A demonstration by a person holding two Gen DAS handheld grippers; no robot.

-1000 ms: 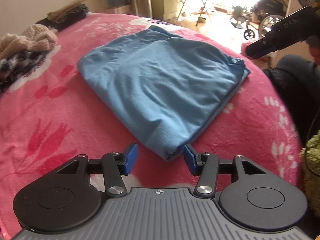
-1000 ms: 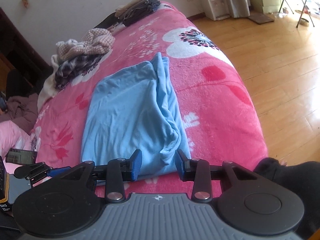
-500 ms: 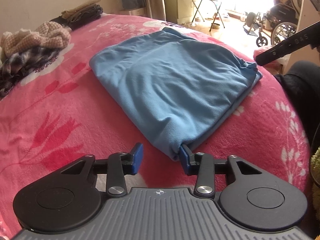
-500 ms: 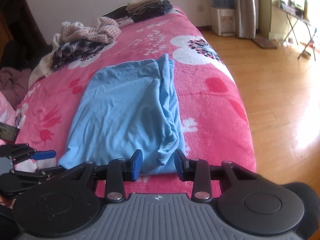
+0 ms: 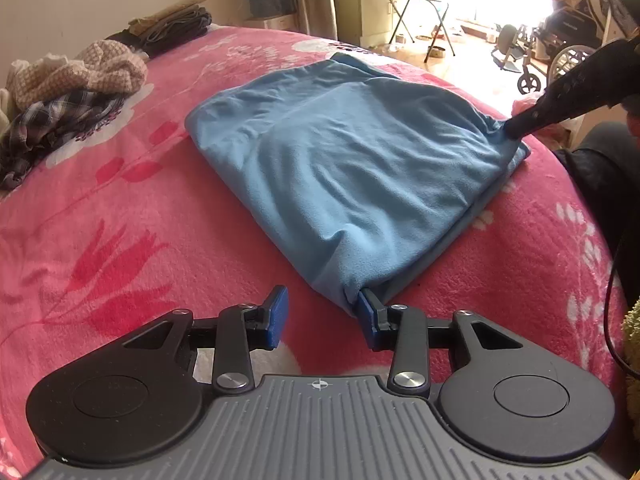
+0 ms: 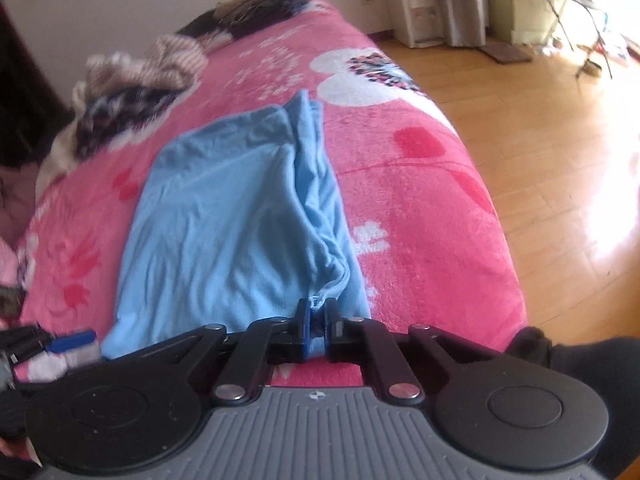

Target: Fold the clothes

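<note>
A light blue garment (image 5: 360,152) lies folded flat on the pink flowered blanket (image 5: 120,220). My left gripper (image 5: 322,318) stands open at its near corner. That corner touches the inner face of the right pad (image 5: 366,316), while the left pad is clear of the cloth. In the right wrist view the blue garment (image 6: 224,232) stretches away from my right gripper (image 6: 316,320), whose jaws are closing, the pads pinching a bunched corner. The right gripper's tip (image 5: 516,126) also shows at the garment's far right corner.
A heap of checked and knitted clothes (image 5: 80,80) and a dark folded stack (image 5: 172,24) lie at the far left of the bed. The wooden floor (image 6: 540,120) drops off beyond the bed's right edge. A person's dark-clothed leg (image 6: 580,360) is close on the right.
The right gripper's jaws closed from open onto the garment's corner. The left gripper's jaws narrowed a little and its right pad came against the near corner.
</note>
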